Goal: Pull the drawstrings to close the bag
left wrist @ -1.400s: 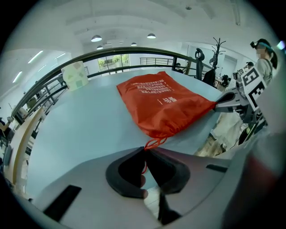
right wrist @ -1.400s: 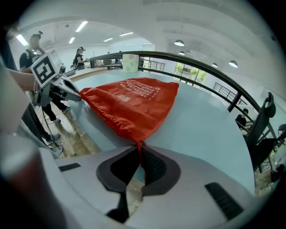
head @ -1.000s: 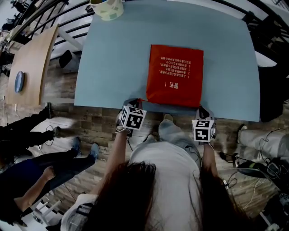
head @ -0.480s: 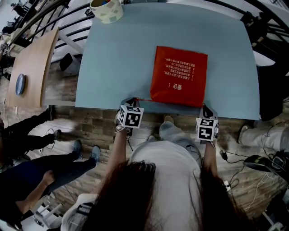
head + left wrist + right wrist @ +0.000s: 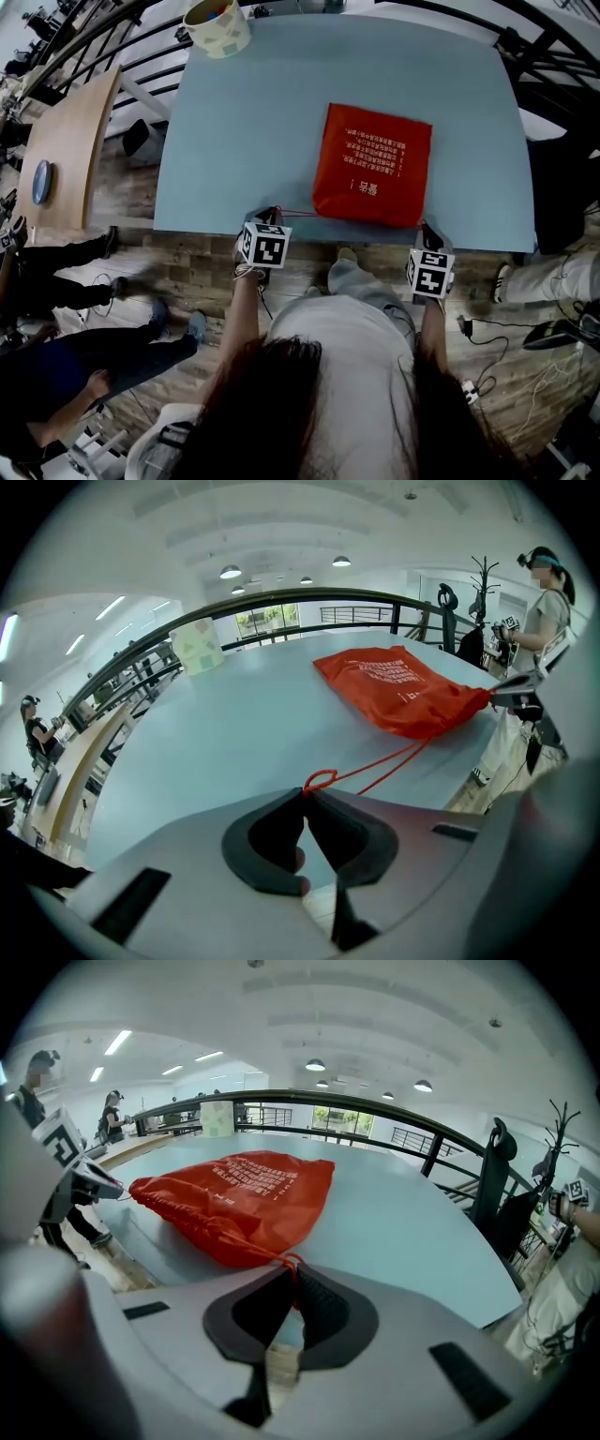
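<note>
While the blue-grey table (image 5: pixel 253 122) fills the upper half of the head view, the red bag (image 5: pixel 373 159) lies flat on it, right of centre, with its mouth edge at the table's near edge. In the left gripper view the bag (image 5: pixel 403 691) sits at upper right, its near end puckered; in the right gripper view the bag (image 5: pixel 239 1194) sits left of centre, gathered into folds at the mouth.

Left gripper (image 5: pixel 272 214): at the table's near edge, to the lower left of the bag and apart from it. Its jaws are pressed together on the looped end of the left drawstring (image 5: pixel 375 766), which runs taut from the left gripper (image 5: pixel 305 794) up and right to the bag's mouth.

Right gripper (image 5: pixel 424 225): just beside the bag's lower right corner. Seen from the right gripper (image 5: pixel 289 1274), the jaws are clamped on the right drawstring (image 5: pixel 286 1262), with the bunched fabric just above the tips.

A pale patterned container (image 5: pixel 217 23) stands at the table's upper left corner, well apart from the bag.
</note>
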